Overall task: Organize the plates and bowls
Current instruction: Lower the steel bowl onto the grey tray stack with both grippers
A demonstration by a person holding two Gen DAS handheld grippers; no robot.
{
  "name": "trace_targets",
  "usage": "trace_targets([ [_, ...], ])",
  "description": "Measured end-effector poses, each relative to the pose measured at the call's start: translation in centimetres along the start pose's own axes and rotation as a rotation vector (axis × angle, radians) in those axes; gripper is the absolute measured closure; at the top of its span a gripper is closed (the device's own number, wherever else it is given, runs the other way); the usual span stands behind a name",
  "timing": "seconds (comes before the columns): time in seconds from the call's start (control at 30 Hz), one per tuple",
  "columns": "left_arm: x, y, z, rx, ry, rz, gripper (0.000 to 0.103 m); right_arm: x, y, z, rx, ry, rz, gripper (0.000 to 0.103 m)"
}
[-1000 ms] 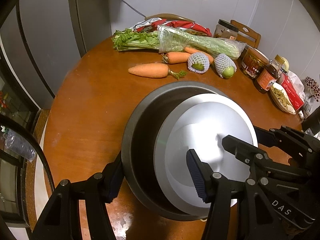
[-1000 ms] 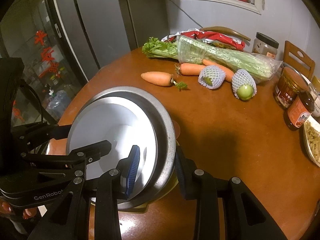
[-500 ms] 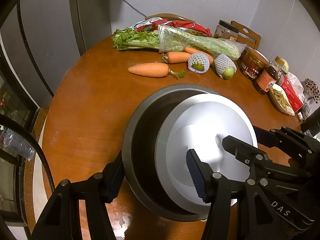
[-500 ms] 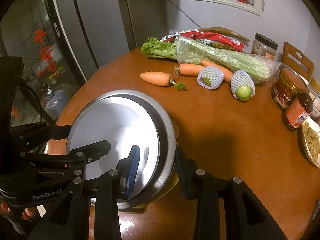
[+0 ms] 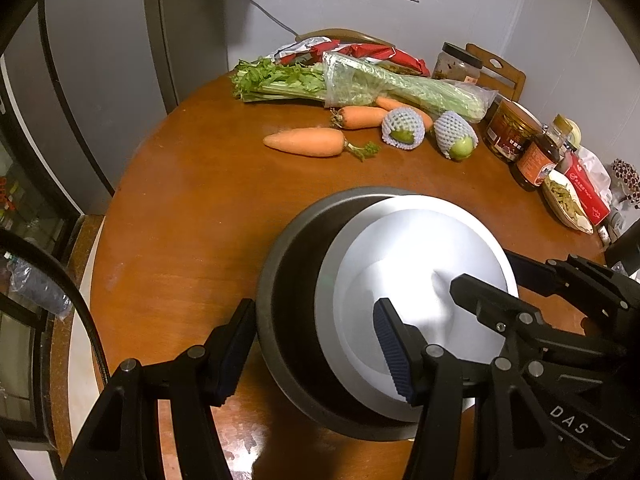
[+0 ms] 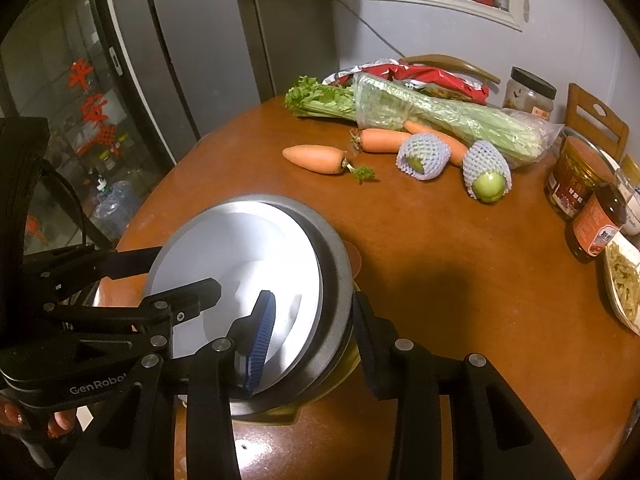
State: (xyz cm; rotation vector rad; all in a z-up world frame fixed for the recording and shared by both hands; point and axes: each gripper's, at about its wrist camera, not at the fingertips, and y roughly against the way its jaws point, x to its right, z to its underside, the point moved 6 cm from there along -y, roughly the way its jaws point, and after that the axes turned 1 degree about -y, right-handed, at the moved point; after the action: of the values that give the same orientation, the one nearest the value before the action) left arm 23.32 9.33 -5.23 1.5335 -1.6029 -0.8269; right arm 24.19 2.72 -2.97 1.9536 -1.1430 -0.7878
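A dark grey bowl [image 5: 288, 280] with a white plate [image 5: 420, 260] lying in it stands near the front of the round wooden table [image 5: 180, 200]. My left gripper [image 5: 312, 344] straddles its left rim, one pad against the outer wall and the blue pad on the plate, gripping it. In the right wrist view the same bowl [image 6: 336, 264] and plate [image 6: 240, 248] rest on a yellowish dish [image 6: 340, 368]. My right gripper [image 6: 310, 328] straddles the right rim. Its jaws are opening, and its pads stand slightly off the rim.
Carrots [image 5: 308, 142], bagged celery [image 5: 380, 84] and two net-wrapped fruits [image 5: 402, 130] lie across the far half. Jars [image 5: 510, 130], a sauce bottle [image 5: 536, 160] and a dish of food [image 5: 566, 204] line the right edge. A person's fingers [image 6: 56, 428] hold the left gripper.
The bowl with the plate has settled a little lower in both views. The right gripper's fingers have spread slightly. Neither hand has shifted.
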Motion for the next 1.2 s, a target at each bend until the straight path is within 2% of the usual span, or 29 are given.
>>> trace_targets([
  [0.6,0.1,0.6,0.1,0.012,0.000,0.004,0.043,-0.1,0.3,0.0,0.002,0.006,0.006,0.060],
  [1.2,-0.1,2.7,0.1,0.059,0.003,-0.018,0.043,-0.4,2.1,-0.1,0.036,0.022,0.025,0.056],
])
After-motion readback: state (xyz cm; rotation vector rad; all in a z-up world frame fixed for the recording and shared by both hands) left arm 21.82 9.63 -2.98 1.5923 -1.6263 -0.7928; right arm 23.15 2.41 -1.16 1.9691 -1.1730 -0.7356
